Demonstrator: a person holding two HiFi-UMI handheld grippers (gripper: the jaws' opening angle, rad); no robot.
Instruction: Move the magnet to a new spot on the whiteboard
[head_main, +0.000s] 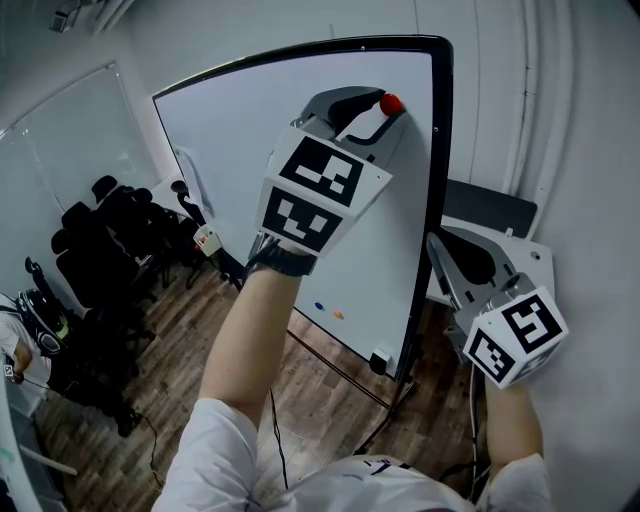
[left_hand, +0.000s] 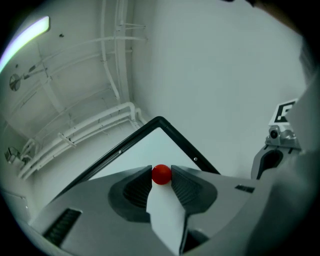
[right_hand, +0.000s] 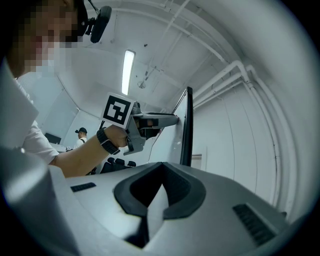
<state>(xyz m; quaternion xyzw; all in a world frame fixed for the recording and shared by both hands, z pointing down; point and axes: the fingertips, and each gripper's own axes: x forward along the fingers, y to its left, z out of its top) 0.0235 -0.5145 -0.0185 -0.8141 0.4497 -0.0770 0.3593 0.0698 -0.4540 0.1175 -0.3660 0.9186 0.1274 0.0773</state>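
The left tool (head_main: 386, 112) is up against the whiteboard (head_main: 290, 110), and its two jaws are clamped on a small round red magnet (left_hand: 161, 174). The magnet sits right at the tips of the jaws, one jaw on each side of it. It is high up on the whiteboard, near the top right corner and close to the black frame (head_main: 438, 150). I cannot tell if the magnet is touching the white part or is just off it. The right tool (right_hand: 163, 165) has its jaws together, with nothing between them. It is held lower down, off to the right of the whiteboard, past the black frame and well apart from the magnet. Low down on the whiteboard there is a blue dot (head_main: 320, 306) with an orange dot (head_main: 338, 314) just beside it. Under the whiteboard is a wood floor (head_main: 330, 385), and some black chairs (head_main: 100, 240) stand off to the left.
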